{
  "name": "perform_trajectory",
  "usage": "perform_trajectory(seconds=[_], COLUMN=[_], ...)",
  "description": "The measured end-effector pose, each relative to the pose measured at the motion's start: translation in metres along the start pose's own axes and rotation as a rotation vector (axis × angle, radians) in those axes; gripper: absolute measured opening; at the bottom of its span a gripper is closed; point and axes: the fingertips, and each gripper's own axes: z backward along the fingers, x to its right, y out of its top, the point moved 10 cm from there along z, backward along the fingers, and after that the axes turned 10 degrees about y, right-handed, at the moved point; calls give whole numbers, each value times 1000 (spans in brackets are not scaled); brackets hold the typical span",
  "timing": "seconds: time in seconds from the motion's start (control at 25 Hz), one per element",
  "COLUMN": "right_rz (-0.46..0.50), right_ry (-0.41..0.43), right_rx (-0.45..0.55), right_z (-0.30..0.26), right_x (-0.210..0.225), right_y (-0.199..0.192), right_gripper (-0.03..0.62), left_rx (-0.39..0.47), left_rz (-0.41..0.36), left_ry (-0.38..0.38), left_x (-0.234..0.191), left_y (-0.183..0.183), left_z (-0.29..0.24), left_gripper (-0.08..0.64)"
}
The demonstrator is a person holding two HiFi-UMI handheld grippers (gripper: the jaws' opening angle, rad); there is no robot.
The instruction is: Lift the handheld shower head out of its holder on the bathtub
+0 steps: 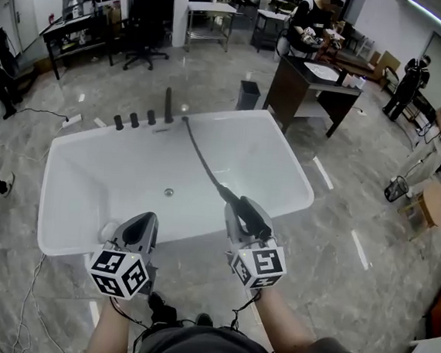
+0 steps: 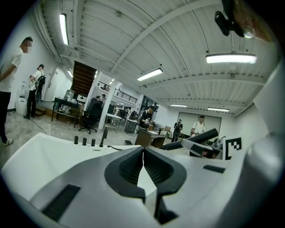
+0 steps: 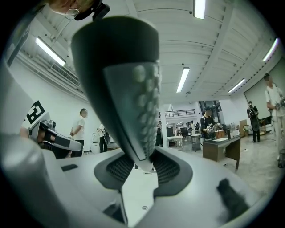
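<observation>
Glossy grey tiled floor (image 1: 214, 86); dark wooden desk (image 1: 291, 85); black office chair (image 1: 146, 17); white ceiling, strip lights (image 2: 230, 58).

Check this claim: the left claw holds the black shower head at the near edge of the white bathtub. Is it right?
Not quite: the right claw holds the black shower head at the near edge of the white bathtub, as the right gripper view shows.

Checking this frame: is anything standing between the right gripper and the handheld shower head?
Nothing visible does. The right gripper is closed on the shower head, held over the near side of the bathtub. Only the hose trails from it across the tub to the far rim.
</observation>
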Motion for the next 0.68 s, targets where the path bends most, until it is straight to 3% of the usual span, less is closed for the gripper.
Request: perform_trajectory(seconds=[0.68], right_rz=[18], right_ry=[34], right_rx=[-17], right_z=[29], right_x=[8], right_y=[8], right_gripper=[141], left_rx=[-6], left_rz=[-7], left_ry=[1], left_x=[28], left_y=[-4], left_z=[16], left_gripper=[15])
